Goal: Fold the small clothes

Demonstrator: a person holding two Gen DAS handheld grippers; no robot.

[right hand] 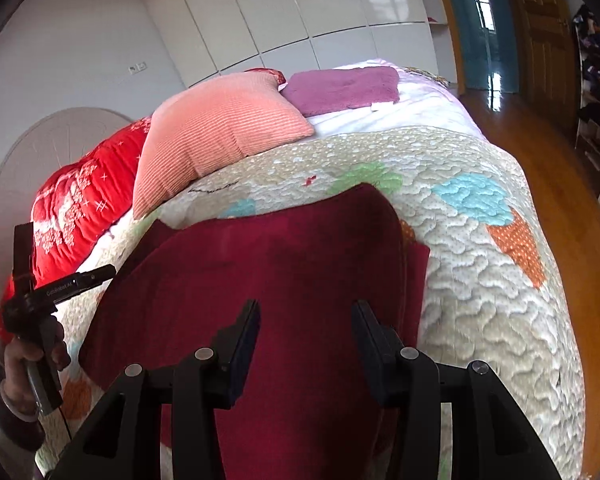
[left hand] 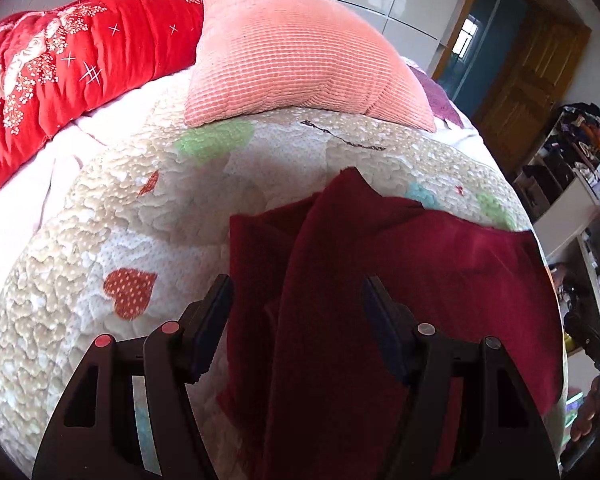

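A dark red garment (left hand: 400,280) lies partly folded on the quilted bedspread (left hand: 100,240), with layers overlapping at its left side. It also shows in the right wrist view (right hand: 280,264). My left gripper (left hand: 298,286) is open and empty, hovering over the garment's near left part. My right gripper (right hand: 306,312) is open and empty, above the garment's near middle. The left gripper and the hand holding it also show at the left edge of the right wrist view (right hand: 40,300).
A salmon pillow (left hand: 300,56) and a red floral quilt (left hand: 60,72) lie at the bed's far side. A purple folded cloth (right hand: 340,88) sits behind the pillow. Shelves (left hand: 580,200) stand right of the bed, above the wooden floor (right hand: 560,200).
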